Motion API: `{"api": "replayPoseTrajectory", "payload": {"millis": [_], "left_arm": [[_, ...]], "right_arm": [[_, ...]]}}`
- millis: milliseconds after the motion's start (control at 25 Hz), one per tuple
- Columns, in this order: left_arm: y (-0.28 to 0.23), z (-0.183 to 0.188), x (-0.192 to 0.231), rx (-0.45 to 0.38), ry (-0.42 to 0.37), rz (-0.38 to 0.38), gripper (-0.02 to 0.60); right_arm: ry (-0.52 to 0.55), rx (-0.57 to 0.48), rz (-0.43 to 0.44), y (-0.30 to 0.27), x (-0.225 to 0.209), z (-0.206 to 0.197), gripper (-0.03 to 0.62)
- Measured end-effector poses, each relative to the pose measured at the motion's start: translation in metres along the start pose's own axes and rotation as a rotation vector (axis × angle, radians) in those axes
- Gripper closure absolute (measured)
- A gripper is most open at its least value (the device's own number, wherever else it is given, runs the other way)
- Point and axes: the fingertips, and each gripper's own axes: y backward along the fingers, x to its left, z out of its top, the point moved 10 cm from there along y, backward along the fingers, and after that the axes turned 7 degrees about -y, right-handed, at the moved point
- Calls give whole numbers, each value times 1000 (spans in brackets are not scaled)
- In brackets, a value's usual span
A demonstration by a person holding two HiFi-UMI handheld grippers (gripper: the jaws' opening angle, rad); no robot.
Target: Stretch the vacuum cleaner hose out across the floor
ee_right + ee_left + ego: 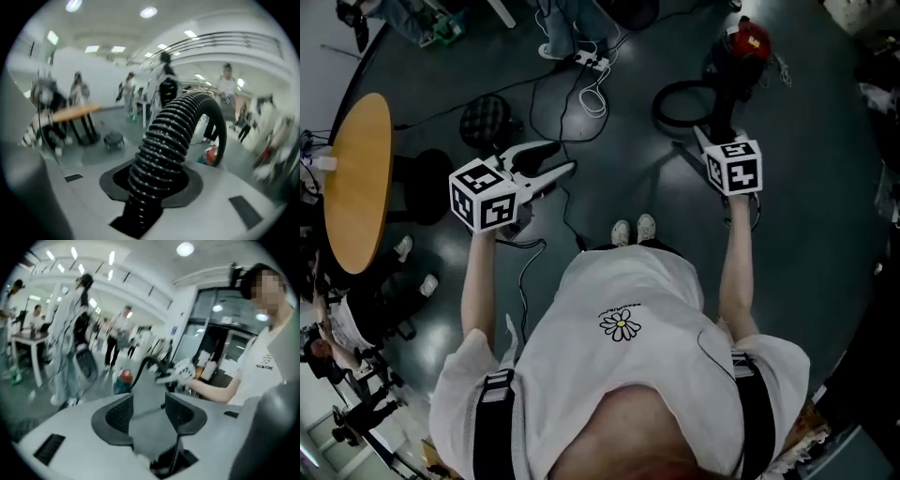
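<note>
Right gripper [706, 141]: fingers clenched on hose [171, 126], held off floor [619, 122] near vacuum cleaner [742, 45]. Left gripper [149, 411]: fingers parted, empty, well apart from cleaner. Hose loops back to cleaner (curled, not straight). Stretching barely begun; whole run outstanding.

We see the hose [164, 140] lying between the jaws of the right gripper [704, 139]. It loops ahead of that gripper to the vacuum cleaner [742, 42], which stands on the floor beyond. The left gripper [562, 161] hangs well apart to its left, with nothing between its jaws. A stool [485, 120] stands just ahead of the left gripper. A round table [356, 178] is further left, and a power strip [592, 62] lies ahead, between both grippers.
</note>
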Motion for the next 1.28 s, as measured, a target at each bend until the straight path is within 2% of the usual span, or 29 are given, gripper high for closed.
{"api": "replayPoseTrajectory", "payload": {"millis": [80,120,160,200,280,320,440,520,560,600,720,840,920,1040,1080,1120,1160,1240,1280], "left_arm": [[-12,33,-6,-409,-128,-69,365],[-20,45,-6,-561,-168,-78,365],[-29,56,-5,-638,-228,-67,365],[-40,64,-5,-644,-320,-47,365],[-71,80,-11,-580,-545,-41,365],[-88,90,-18,-560,-637,-73,365],[-131,113,-37,-481,-837,-207,364],[-151,123,-49,-381,-974,-258,364],[-156,126,-56,-334,-1013,-299,364],[-160,127,-62,-286,-1016,-360,364],[-162,122,-79,-165,-914,-545,364],[-160,120,-83,-111,-827,-600,364],[-153,124,-76,-117,-733,-622,364],[-134,133,-67,-192,-599,-685,364],[-129,135,-66,-212,-583,-693,364],[-127,136,-66,-211,-612,-673,364],[-127,136,-67,-180,-688,-629,364],[-136,132,-72,-62,-879,-532,364],[-143,128,-76,-8,-948,-496,364]], "right_arm": [[362,219,-114,0,22,0,448],[503,302,-142,6,24,-2,450],[616,365,-143,15,21,-3,450],[705,410,-121,27,16,-3,450],[825,471,-60,56,3,1,450],[871,497,-49,72,-2,3,450],[1056,558,-85,108,-4,-2,451],[1193,533,-111,123,2,-6,454],[1229,506,-124,129,3,-6,456],[1236,477,-135,133,3,-5,456],[1200,377,-141,143,-2,-3,457],[1188,293,-135,150,1,5,457],[1192,253,-134,152,4,15,457],[1213,219,-139,151,9,29,457],[1228,217,-145,151,12,33,457],[1248,219,-153,152,15,37,457],[1273,221,-162,154,20,41,457],[1328,229,-195,155,27,50,457],[1356,235,-222,156,30,54,457]]}}
